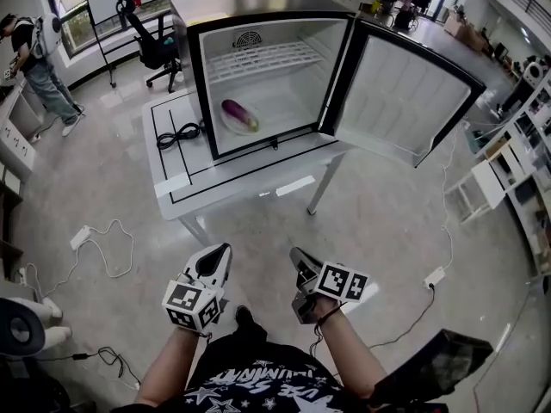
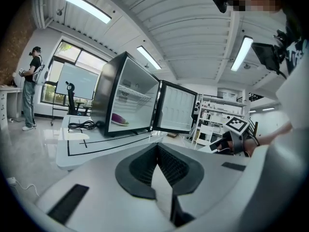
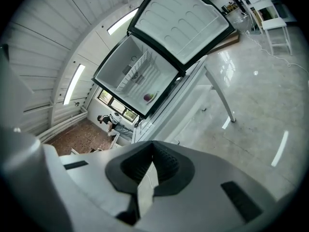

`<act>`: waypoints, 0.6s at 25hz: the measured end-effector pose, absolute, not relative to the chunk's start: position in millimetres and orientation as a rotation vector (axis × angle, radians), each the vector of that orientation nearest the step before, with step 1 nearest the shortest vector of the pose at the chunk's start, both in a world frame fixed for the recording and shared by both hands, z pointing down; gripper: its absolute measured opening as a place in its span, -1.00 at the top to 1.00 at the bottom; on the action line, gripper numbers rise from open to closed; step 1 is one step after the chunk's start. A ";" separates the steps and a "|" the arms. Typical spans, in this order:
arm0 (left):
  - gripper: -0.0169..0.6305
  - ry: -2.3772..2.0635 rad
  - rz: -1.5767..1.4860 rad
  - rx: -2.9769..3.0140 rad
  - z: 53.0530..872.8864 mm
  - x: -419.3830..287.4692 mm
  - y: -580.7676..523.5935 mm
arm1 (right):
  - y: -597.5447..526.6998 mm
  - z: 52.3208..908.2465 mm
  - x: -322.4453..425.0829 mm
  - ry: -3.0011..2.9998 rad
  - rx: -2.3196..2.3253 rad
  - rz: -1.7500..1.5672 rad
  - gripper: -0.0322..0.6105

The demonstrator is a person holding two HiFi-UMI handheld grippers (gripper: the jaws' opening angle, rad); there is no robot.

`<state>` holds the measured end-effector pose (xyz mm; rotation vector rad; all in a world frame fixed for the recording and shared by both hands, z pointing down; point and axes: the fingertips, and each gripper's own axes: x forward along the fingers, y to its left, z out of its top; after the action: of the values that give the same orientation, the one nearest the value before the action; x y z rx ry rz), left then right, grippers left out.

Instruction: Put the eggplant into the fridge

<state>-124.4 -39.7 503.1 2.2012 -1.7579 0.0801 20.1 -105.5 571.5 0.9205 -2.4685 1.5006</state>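
A purple eggplant (image 1: 240, 114) lies on a white plate (image 1: 229, 126) on the floor of the open fridge (image 1: 250, 3), under its wire shelf. The fridge door (image 1: 405, 93) is swung wide to the right. The eggplant (image 2: 119, 119) shows small in the left gripper view and tiny in the right gripper view (image 3: 147, 97). My left gripper (image 1: 219, 253) and right gripper (image 1: 297, 255) are held low near my body, well short of the table, both shut and holding nothing. In their own views the left gripper (image 2: 156, 146) and the right gripper (image 3: 153, 144) have jaws closed together.
The fridge stands on a white table (image 1: 215, 188) with a coiled black cable (image 1: 178, 134) to its left. Power strips (image 1: 80, 237) and cords lie on the floor. A person (image 1: 34, 67) stands far left, an office chair (image 1: 151, 46) behind, white shelving (image 1: 525, 170) at right.
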 end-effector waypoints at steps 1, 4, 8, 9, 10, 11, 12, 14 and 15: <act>0.92 -1.753 0.078 2.206 500.6 -115.3 -35.7 | -99.4 570.3 28.1 -2.467 0.920 1.504 0.88; 0.92 -1.731 0.075 2.218 497.6 -89.3 -20.4 | -82.5 568.8 52.8 -2.460 0.931 1.510 0.88; 0.92 -1.706 0.083 2.226 501.7 -63.2 3.7 | -63.7 572.5 77.5 -2.448 0.947 1.522 0.88; 0.92 -1.705 0.085 2.224 503.2 -58.4 9.4 | -58.9 574.1 82.2 -2.445 0.946 1.524 0.88; 0.92 -1.706 0.084 2.222 504.0 -53.9 14.7 | -54.1 574.9 86.6 -2.443 0.944 1.523 0.88; 0.92 -1.708 0.083 2.222 504.1 -49.5 19.6 | -49.3 574.9 90.7 -2.445 0.940 1.517 0.88; 0.92 -1.710 0.082 2.223 503.5 -45.2 24.2 | -44.6 573.9 94.1 -2.450 0.934 1.508 0.88; 0.92 -1.715 0.085 2.227 501.7 -37.6 32.6 | -34.7 570.9 98.9 -2.463 0.917 1.492 0.88; 0.92 -1.717 0.087 2.230 500.9 -34.1 36.1 | -29.7 569.4 100.7 -2.468 0.908 1.492 0.88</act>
<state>-34.1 36.1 500.9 2.2297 -1.7169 0.0866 100.7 -29.7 569.4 0.9076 -2.4681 1.4919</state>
